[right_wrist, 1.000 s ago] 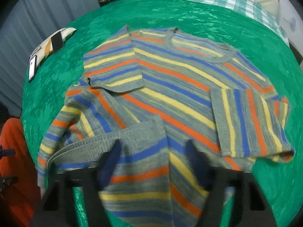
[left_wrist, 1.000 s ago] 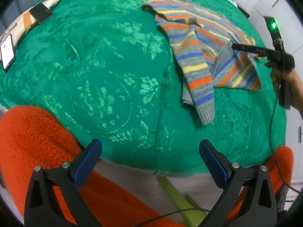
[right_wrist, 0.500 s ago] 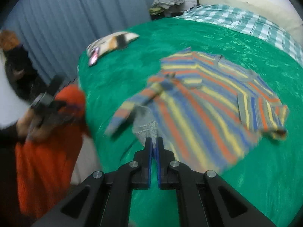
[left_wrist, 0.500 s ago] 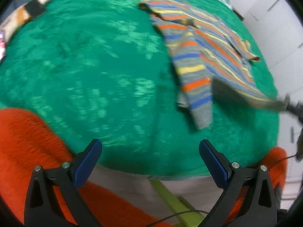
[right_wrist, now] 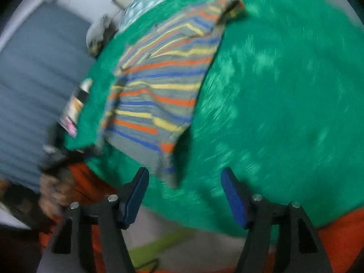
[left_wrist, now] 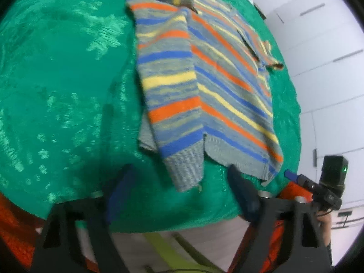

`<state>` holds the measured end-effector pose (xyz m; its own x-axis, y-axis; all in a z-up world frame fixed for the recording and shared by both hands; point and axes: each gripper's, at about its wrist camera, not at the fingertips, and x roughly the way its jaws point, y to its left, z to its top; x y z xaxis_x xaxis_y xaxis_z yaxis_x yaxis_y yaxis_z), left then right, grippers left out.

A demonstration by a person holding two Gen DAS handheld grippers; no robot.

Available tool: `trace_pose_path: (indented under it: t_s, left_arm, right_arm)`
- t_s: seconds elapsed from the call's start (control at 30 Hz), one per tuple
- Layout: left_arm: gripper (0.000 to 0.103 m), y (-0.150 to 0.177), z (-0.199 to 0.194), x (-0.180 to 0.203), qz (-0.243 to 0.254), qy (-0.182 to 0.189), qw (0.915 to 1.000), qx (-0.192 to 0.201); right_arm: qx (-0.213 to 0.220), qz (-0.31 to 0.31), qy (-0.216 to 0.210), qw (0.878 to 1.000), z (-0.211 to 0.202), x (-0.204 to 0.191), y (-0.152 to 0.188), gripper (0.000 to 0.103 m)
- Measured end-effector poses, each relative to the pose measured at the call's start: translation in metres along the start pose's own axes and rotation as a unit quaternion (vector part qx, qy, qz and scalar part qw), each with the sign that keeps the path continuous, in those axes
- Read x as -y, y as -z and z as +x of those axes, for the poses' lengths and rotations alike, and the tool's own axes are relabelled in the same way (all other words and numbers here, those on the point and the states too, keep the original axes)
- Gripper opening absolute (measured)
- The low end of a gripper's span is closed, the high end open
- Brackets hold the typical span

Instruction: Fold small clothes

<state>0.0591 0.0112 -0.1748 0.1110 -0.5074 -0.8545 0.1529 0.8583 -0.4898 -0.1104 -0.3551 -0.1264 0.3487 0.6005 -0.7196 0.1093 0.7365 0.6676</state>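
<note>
Both tongs have pulled back to the near edge since the earlier frame, the right tongs (right_wrist: 184, 195) letting go of the hem. A green patterned spread (left_wrist: 63, 86) covers the bed, not a desk. On it lies the striped sweater (left_wrist: 204, 79), one sleeve folded down its left side, hem toward the near edge. The left tongs (left_wrist: 179, 195) are closing with nothing between them; the right tongs are opening, also empty. The sleeve cuff (left_wrist: 186, 170) hangs just beyond the hem. My judgement: a hasty grab at the hem could catch the cuff too and drag the folded sleeve askew.
</note>
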Motion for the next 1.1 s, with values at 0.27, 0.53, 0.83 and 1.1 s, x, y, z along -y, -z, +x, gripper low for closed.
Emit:
trace_pose_path:
  t_s: [0.27, 0.53, 0.83, 1.1]
  left_arm:
    - [0.005, -0.011, -0.033, -0.021, -0.004, 0.018, 0.9998, 0.0]
    - [0.006, -0.005, -0.039, -0.047, 0.045, -0.02, 0.9964, -0.069]
    - [0.058, -0.009, -0.015, -0.061, 0.005, -0.012, 0.999, -0.042]
    - [0.053, -0.017, -0.022, -0.067, -0.007, -0.022, 0.9997, -0.011]
  right_arm:
    - [-0.027, -0.028, 0.008, 0.999, 0.052, -0.023, -0.001, 0.004]
    - [-0.054, -0.05, 0.018, 0.997, 0.001, -0.024, -0.002, 0.004]
    - [-0.06, 0.015, 0.018, 0.998, 0.044, 0.007, 0.002, 0.039]
    - [-0.083, 0.013, 0.02, 0.996, 0.048, 0.003, 0.014, 0.047]
